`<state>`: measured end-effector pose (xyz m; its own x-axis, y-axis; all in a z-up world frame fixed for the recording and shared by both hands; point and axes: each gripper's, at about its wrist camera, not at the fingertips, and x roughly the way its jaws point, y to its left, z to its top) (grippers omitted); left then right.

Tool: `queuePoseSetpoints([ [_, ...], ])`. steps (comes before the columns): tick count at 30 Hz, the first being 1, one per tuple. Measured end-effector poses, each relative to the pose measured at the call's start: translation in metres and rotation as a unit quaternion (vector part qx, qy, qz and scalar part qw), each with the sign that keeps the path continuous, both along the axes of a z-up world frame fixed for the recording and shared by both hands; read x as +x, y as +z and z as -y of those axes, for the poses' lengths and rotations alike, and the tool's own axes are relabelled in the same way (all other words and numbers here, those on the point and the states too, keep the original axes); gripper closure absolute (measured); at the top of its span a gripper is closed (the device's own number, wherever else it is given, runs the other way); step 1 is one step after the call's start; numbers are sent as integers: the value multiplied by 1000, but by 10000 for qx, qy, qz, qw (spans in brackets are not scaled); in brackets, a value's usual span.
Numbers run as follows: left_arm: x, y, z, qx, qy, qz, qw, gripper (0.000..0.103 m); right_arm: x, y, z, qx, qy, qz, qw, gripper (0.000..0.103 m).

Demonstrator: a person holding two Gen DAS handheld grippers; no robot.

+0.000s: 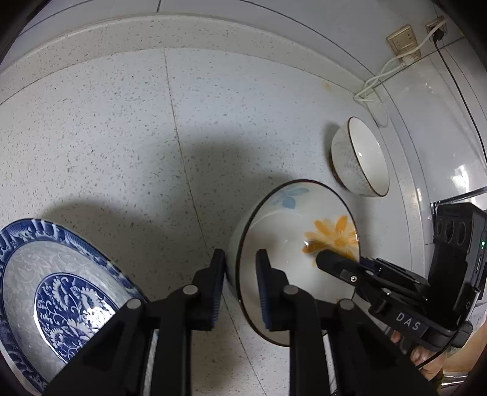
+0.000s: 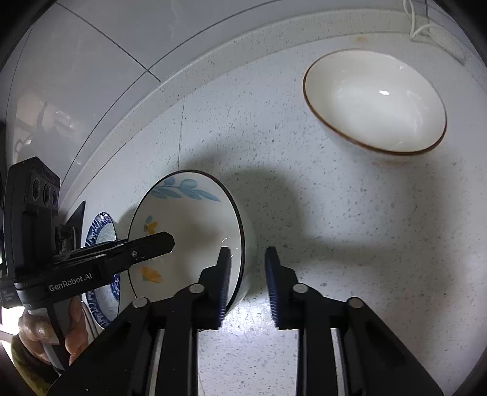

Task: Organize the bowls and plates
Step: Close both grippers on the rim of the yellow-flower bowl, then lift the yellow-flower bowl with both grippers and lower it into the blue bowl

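Speckled white desk fills both views, tiled wall along the top edge. Blue-and-white patterned plate sits lower left in the left wrist view, lying flat and face up; in the right wrist view only a sliver shows at left behind the bowl.

Flower bowl, dark rim, orange and blue flowers inside, is at centre-right of the left wrist view and centre-left of the right wrist view. It stands upright on the desk, mouth up; round, so no long axis to call.

Speckled brown-rimmed bowl is at upper right, near the wall, mouth up, well apart from the flower bowl; upper right in the right wrist view too.

Left tongs at bottom centre, narrow, straddling the flower bowl's near-left rim: one finger outside the wall, one inside; looks clamped on the rim. Right tongs likewise narrow, on the opposite rim, left finger inside, right finger outside; the outer pad looks slightly off the wall, contact hard to confirm.

White cable and wall sockets at top right.
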<state>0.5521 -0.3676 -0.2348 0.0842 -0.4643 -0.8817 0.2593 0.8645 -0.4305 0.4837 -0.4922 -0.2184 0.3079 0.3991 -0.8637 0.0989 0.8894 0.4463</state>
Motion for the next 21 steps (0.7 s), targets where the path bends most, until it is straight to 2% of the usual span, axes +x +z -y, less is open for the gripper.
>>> queuePoseSetpoints([
  [4, -3, 0, 1, 38, 10, -5, 10000, 87, -2, 0, 1, -120, -105, -51, 9999, 87],
  [10, -10, 7, 13, -101, 15, -70, 9999, 88, -8, 6, 9, -259, -252, -168, 9992, 88],
  [16, -19, 29, 17, -228, 16, 12, 9997, 88, -15, 28, 9, -423, -301, -94, 9986, 88],
  [21, -28, 53, -1, -350, 174, 131, 9991, 88, -18, 54, -5, -458, -177, 133, 9987, 88],
])
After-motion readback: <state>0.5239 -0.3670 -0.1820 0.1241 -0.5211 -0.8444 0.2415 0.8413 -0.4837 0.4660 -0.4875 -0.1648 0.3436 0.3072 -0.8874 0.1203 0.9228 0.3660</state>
